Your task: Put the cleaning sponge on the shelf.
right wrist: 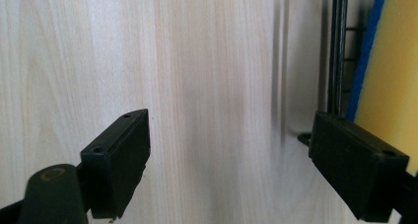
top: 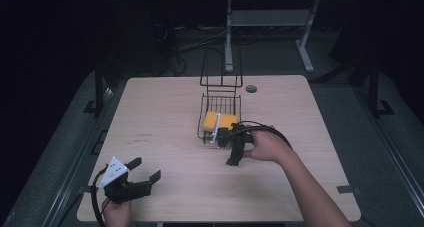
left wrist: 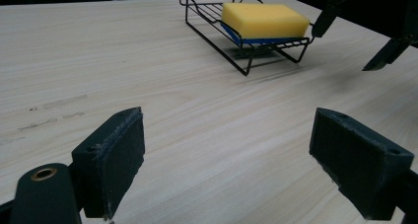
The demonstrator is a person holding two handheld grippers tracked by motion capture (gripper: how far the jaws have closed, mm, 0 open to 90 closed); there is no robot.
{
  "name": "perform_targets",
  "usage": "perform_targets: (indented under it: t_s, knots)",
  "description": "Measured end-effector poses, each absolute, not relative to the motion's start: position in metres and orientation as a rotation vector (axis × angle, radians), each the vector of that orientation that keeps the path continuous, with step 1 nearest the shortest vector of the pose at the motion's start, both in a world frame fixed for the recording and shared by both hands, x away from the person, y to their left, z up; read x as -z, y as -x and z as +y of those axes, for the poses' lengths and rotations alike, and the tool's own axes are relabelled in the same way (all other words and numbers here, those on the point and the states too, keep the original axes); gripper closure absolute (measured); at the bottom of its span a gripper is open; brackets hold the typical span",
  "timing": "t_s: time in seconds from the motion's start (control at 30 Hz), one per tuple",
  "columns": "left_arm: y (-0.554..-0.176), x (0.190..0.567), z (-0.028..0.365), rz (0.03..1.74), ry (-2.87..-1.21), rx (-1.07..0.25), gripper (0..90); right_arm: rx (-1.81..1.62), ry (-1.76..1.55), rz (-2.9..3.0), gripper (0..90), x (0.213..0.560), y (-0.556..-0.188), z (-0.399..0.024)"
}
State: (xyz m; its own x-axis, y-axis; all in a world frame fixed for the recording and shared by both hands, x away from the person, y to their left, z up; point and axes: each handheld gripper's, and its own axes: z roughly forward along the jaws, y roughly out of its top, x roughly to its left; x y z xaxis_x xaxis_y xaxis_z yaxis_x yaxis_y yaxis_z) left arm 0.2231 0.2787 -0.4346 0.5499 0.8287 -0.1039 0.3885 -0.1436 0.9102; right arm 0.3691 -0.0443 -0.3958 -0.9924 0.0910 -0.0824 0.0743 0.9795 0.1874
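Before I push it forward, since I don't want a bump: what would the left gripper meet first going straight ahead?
Probably nothing soon: the left gripper, jaws open, faces bare table. The wire basket holding the yellow sponge lies ahead, slightly to the right, though depth is unclear.

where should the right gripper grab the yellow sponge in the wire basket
Probably across the sponge by its two long sides, coming from above: it lies flat in the wire basket, its yellow top standing above the low rim. The right gripper is open beside the basket.
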Motion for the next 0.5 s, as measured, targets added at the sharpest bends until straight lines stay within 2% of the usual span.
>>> perform_targets:
  t_s: [0.5]
  knots:
    - [-0.2232, 0.4346, 0.2783, 1.010, -1.763, -0.533, 13.0, -0.298, -0.150, 3.040, 15.8, 0.4047, -0.3605, -0.0549]
